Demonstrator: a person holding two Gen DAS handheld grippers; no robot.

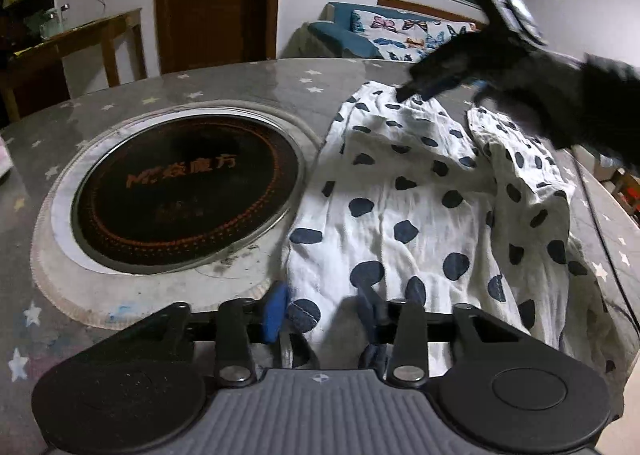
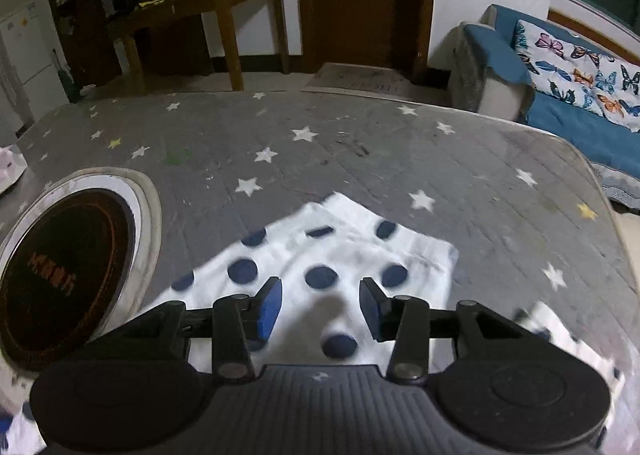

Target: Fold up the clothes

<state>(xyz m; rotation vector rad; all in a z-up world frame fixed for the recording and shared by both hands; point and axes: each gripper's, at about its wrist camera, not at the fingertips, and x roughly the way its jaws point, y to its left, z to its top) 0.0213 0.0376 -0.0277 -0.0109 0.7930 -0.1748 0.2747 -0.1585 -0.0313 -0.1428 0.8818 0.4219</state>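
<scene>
**A:** Where is the garment lying?

**B:** The white garment with dark blue dots (image 1: 420,207) is spread, rumpled, on the grey star-printed surface (image 2: 360,143), just to the right of the round black cooktop (image 1: 186,191) set into it. Its right part is bunched into a raised fold, and its right edge lies near the edge of the surface.

**A:** And the left hand-held gripper?

**B:** The left hand-held gripper (image 1: 326,315) sits at the near edge of the cloth. Its blue fingers (image 1: 276,313) stand on either side of a bit of fabric — whether the pads actually press on it, I cannot tell.

**A:** The right one?

**B:** Seen from the left wrist, the right hand-held gripper (image 1: 416,89) is a dark blur at the far corner of the garment, its tips at the cloth. In its own view the right hand-held gripper (image 2: 320,307) is released — the jaws are parted with a clear gap, only flat dotted cloth below them, nothing pinched.

**A:** Anything else around?

**B:** A wooden side table (image 2: 208,3) stands by the far wall, and a blue sofa with a butterfly cushion (image 2: 576,71) is off to the right.
</scene>
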